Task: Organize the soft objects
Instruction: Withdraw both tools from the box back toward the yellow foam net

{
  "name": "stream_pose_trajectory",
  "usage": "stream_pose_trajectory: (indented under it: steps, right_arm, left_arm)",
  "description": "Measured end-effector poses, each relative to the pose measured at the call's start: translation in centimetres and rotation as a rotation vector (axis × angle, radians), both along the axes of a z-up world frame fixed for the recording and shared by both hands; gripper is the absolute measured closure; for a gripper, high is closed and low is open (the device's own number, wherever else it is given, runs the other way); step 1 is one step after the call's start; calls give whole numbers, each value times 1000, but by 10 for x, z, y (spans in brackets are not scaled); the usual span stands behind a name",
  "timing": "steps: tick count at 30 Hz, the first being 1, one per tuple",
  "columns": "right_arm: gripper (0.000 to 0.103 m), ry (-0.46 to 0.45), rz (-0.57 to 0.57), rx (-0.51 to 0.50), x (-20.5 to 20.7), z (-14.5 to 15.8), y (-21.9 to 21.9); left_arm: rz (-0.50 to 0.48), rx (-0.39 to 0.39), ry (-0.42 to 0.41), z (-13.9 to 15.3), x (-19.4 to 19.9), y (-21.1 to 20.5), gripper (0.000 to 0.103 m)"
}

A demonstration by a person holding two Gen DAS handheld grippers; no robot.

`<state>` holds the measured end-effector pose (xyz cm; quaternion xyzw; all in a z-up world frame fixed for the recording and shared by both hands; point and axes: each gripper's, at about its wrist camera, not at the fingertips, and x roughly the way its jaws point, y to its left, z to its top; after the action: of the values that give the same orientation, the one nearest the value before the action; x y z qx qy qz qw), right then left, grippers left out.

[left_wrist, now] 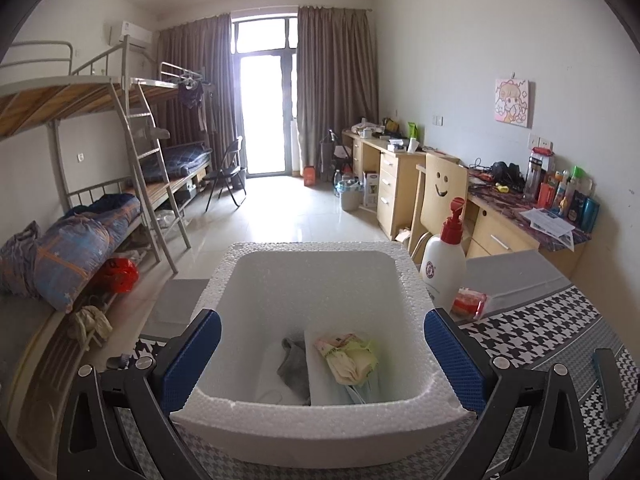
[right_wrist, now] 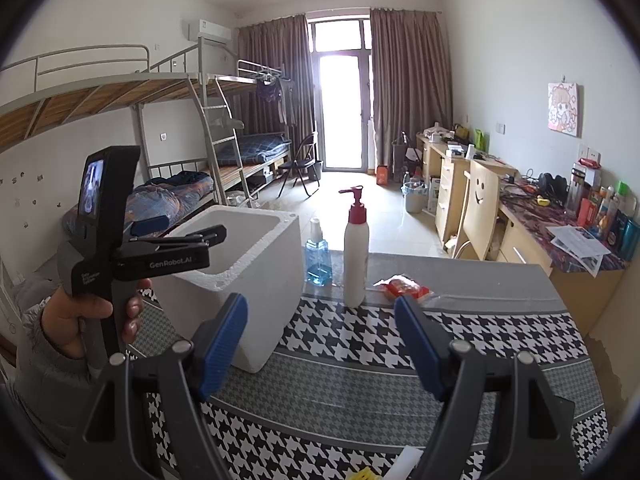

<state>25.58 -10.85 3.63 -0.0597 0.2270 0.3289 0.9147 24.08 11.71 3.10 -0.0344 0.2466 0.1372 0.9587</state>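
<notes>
white foam box on houndstooth cloth, folded fabrics inside, left gripper spread wide over it, right gripper parted, empty

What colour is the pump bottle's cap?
Red, on the white pump bottle; clearest in the right wrist view.

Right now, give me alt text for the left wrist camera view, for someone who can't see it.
The open left gripper straddles a white foam box on a houndstooth tablecloth, its blue pads outside the box walls. Inside lie a grey cloth and a folded pale floral cloth. A pump bottle stands to the right.
</notes>
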Motion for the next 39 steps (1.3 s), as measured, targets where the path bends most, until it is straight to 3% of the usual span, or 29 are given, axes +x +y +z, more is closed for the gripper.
stream_pose_trajectory:
  steps: [39]
  right_arm:
    - [23, -95, 33, 34, -61, 23, -20]
  left_arm:
    - [7, 33, -121, 19, -87, -35, 1]
